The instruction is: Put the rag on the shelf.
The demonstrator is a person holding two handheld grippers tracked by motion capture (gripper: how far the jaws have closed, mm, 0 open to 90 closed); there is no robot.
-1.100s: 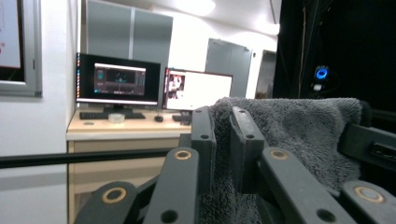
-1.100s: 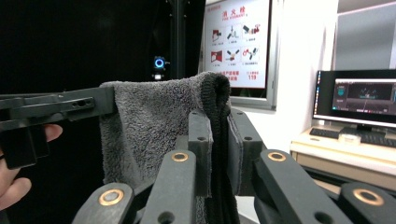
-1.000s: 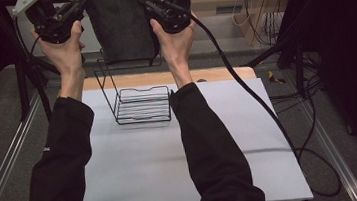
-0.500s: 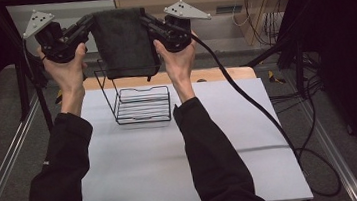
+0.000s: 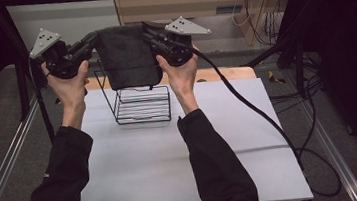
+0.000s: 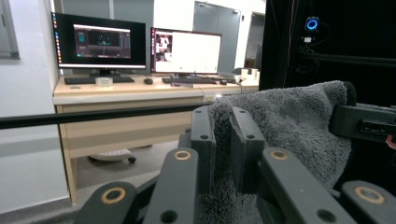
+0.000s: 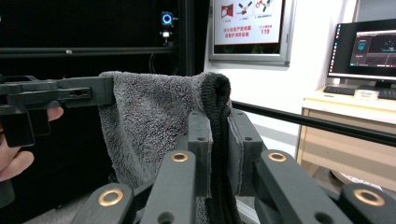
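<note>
A dark grey towel (image 5: 127, 55) hangs stretched between my two grippers, above a black wire rack (image 5: 139, 102) on the white table (image 5: 173, 166). My left gripper (image 5: 91, 40) is shut on the towel's left top corner, my right gripper (image 5: 152, 34) on its right top corner. In the left gripper view the pads (image 6: 203, 140) pinch the fluffy towel (image 6: 289, 121), and the other gripper (image 6: 364, 121) holds its far corner. In the right gripper view the jaws clamp the towel's dark hem (image 7: 217, 107); the grey cloth (image 7: 149, 121) spreads left to the other gripper (image 7: 60, 95). The towel's lower edge hangs at the rack's top.
A wooden board (image 5: 224, 73) lies behind the rack at the table's far edge. A black cable (image 5: 252, 108) trails from the right gripper across the table's right side. Desks with monitors (image 6: 100, 42) stand beyond. Black frame posts (image 5: 22, 71) flank the table.
Both grippers have come down together with the towel stretched between them, bringing its lower edge to the top of the wire rack.
</note>
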